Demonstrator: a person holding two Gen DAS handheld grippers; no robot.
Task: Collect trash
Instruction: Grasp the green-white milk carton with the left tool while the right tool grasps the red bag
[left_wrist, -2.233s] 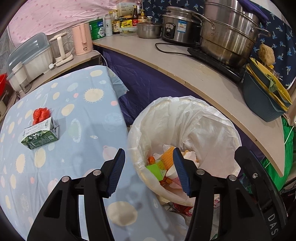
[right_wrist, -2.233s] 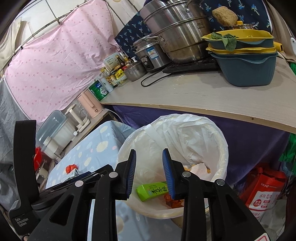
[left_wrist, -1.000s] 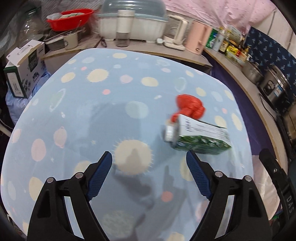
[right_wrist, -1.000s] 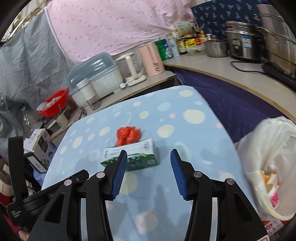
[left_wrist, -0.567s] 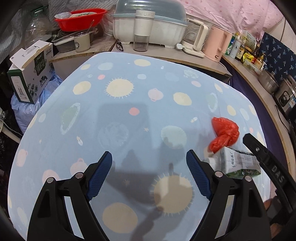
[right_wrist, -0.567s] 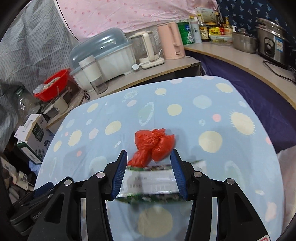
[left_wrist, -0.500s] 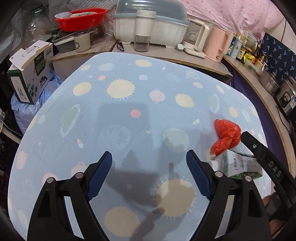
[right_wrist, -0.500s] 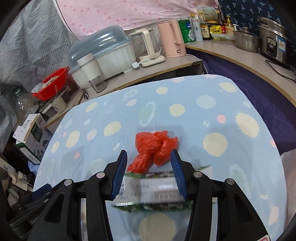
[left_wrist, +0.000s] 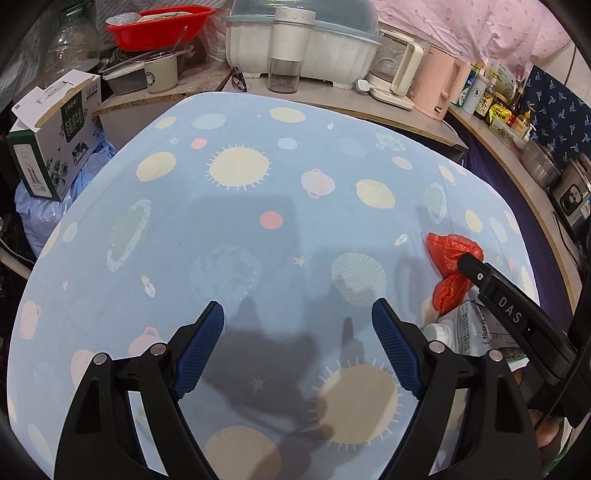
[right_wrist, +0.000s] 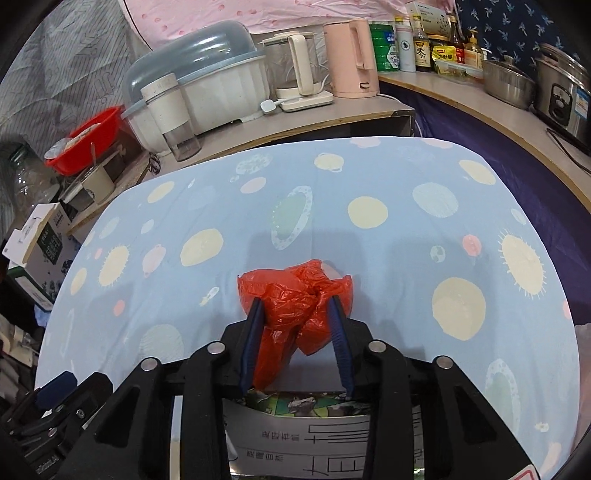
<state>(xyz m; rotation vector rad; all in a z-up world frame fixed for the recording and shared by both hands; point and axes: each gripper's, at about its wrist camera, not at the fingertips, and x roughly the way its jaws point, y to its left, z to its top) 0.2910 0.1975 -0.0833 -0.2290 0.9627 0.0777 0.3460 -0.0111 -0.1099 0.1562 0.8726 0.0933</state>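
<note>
A crumpled red plastic bag (right_wrist: 291, 291) lies on the blue spotted tablecloth (right_wrist: 388, 258). My right gripper (right_wrist: 295, 301) points down at it, its jaws closing with the bag between the blue pads, which press its sides. A green and white drink carton (right_wrist: 295, 435) lies flat just under that gripper, nearer the camera. In the left wrist view the red plastic bag (left_wrist: 448, 254) and the drink carton (left_wrist: 476, 328) sit at the right, with a black finger (left_wrist: 498, 299) of the right gripper over them. My left gripper (left_wrist: 297, 314) hangs open above bare cloth, holding nothing.
Behind the table a counter holds a covered white dish rack (right_wrist: 207, 81), a blender cup (right_wrist: 173, 118), a glass kettle (right_wrist: 295, 70) and a pink kettle (right_wrist: 354, 59). A red basin (left_wrist: 155, 26) and a cardboard box (left_wrist: 55, 136) stand left; pots (right_wrist: 509, 81) stand right.
My right gripper came down over the red bag and narrowed its jaws onto it; the carton now lies under the gripper. The left gripper drifted slightly and stayed open.
</note>
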